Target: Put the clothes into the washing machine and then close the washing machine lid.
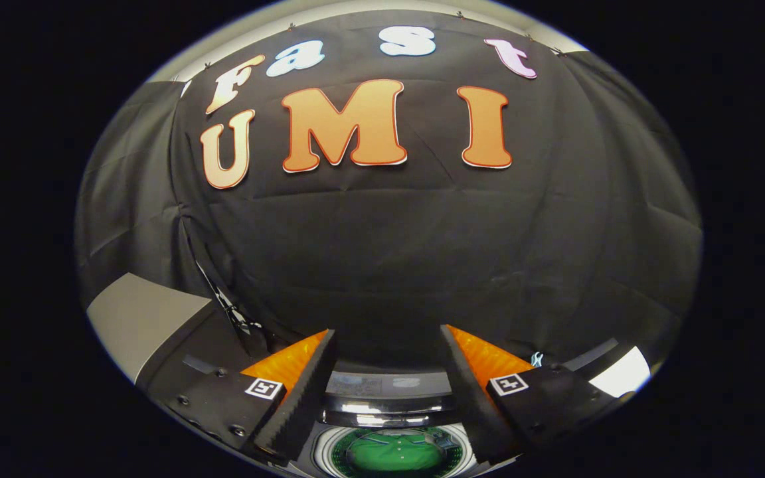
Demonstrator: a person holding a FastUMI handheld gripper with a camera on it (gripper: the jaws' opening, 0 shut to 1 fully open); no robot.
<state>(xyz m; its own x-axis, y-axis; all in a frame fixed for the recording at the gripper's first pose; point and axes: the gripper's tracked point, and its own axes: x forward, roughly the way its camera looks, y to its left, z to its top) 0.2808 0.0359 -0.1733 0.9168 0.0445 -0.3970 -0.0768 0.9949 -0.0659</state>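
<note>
Gripper [388,345] fingers spread wide, nothing between them, each finger base carrying a square fiducial marker [263,388]. Green clothes [396,454] lie in the open washing machine [389,405] drum at 6 o'clock, below the fingers. No readable labels.

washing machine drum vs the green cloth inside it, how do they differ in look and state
The washing machine drum is a pale rigid ring standing open at the top; the green cloth is a soft, bright green heap. The drum surrounds and holds; the cloth lies inside it, low in the middle. Both sit below the open gripper, seen between its fingers, which press on neither.
</note>
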